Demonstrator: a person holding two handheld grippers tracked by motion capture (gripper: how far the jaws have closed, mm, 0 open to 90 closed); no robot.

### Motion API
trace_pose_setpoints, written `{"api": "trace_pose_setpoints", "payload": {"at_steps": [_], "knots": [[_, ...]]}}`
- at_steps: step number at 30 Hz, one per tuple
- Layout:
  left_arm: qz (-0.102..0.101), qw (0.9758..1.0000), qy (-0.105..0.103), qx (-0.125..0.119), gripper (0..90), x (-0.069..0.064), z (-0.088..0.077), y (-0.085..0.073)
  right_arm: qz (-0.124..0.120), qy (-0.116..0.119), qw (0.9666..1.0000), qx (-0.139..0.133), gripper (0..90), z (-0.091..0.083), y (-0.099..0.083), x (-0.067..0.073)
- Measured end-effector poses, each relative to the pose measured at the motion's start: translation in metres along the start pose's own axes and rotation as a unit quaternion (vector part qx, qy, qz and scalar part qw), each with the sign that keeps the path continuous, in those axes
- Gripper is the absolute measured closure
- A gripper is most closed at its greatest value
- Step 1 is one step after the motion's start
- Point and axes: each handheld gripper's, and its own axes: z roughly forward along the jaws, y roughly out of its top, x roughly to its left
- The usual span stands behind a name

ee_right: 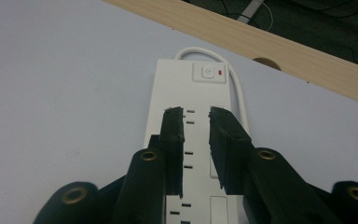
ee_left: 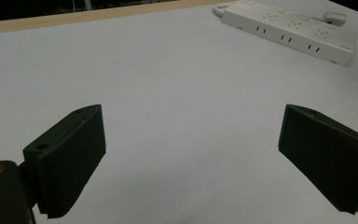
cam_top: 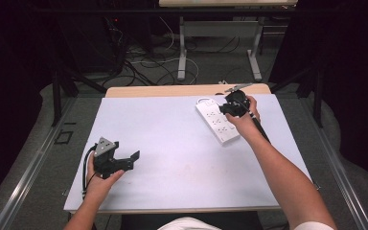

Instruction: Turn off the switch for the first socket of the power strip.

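Observation:
A white power strip (cam_top: 219,123) lies at the back right of the white table cover (cam_top: 172,143), its switch end farthest from me. My right gripper (cam_top: 225,109) hovers just above that far half. In the right gripper view its jaws (ee_right: 196,112) stand a narrow gap apart with nothing between them, over the sockets of the power strip (ee_right: 177,79), short of the switch (ee_right: 208,73). My left gripper (cam_top: 132,160) rests at the front left, wide open and empty. The left gripper view looks between its jaws (ee_left: 191,121) across bare cover to the power strip (ee_left: 289,29).
The strip's white cable (ee_right: 235,84) loops round its switch end. A wooden table edge (cam_top: 172,90) runs along the back of the cover. Beyond it are floor cables (cam_top: 148,62) and another table's legs (cam_top: 182,48). Metal rails flank the table.

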Motion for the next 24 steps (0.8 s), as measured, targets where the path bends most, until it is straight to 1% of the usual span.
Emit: {"api": "trace_pose_setpoints", "payload": {"at_steps": [4, 5, 6, 8, 9, 11, 12, 13, 14, 15, 16, 17, 24], "knots": [[-0.001, 1.0, 0.001, -0.002, 7.8, 0.0, 0.001, 0.0, 0.009, -0.001, 1.0, 0.004, 78.3, 0.006, 0.003, -0.001], [-0.001, 1.0, 0.001, 0.0, 7.8, 0.0, 0.001, 0.0, 0.008, -0.003, 0.9999, 0.008, 79.7, 0.01, 0.005, -0.002], [0.0, 1.0, -0.001, 0.002, 7.8, 0.0, 0.0, 0.0, 0.014, -0.005, 0.9998, 0.012, 80.4, 0.011, 0.006, -0.001], [-0.001, 1.0, 0.001, -0.002, 7.8, 0.0, 0.001, 0.0, 0.011, -0.004, 0.9999, 0.012, 81.4, 0.013, 0.007, -0.002], [-0.001, 1.0, 0.001, -0.002, 7.9, 0.0, 0.001, 0.0, 0.017, -0.004, 0.9997, 0.014, 82.1, 0.014, 0.008, -0.002], [0.0, 1.0, -0.001, 0.002, 7.9, 0.0, 0.0, 0.0, 0.016, -0.006, 0.9997, 0.015, 83.8, 0.017, 0.01, -0.003], [-0.001, 1.0, -0.001, 0.002, 7.9, 0.0, 0.0, 0.0, 0.022, -0.006, 0.9996, 0.018, 84.5, 0.018, 0.011, -0.002], [-0.001, 1.0, -0.001, 0.001, 7.9, 0.001, 0.0, 0.0, 0.019, -0.009, 0.9996, 0.02, 85.1, 0.018, 0.012, -0.002], [-0.004, 1.0, -0.002, 0.001, 8.0, 0.0, 0.0, 0.0, 0.024, -0.009, 0.9995, 0.02, 86.4, 0.019, 0.013, -0.001], [-0.006, 1.0, -0.002, 0.001, 8.0, 0.0, 0.001, 0.0, 0.024, -0.009, 0.9995, 0.02, 87.3, 0.02, 0.014, -0.002], [-0.005, 1.0, -0.002, 0.001, 8.0, 0.0, 0.001, 0.0, 0.028, -0.009, 0.9994, 0.019, 88.7, 0.021, 0.015, -0.001], [-0.001, 1.0, -0.002, 0.001, 8.0, 0.001, 0.0, 0.0, 0.027, -0.01, 0.9994, 0.019, 89.6, 0.021, 0.016, -0.002], [-0.002, 1.0, -0.002, 0.0, 8.1, 0.001, 0.0, 0.0, 0.035, -0.013, 0.999, 0.024, 90.0, 0.029, 0.018, -0.002]]}}
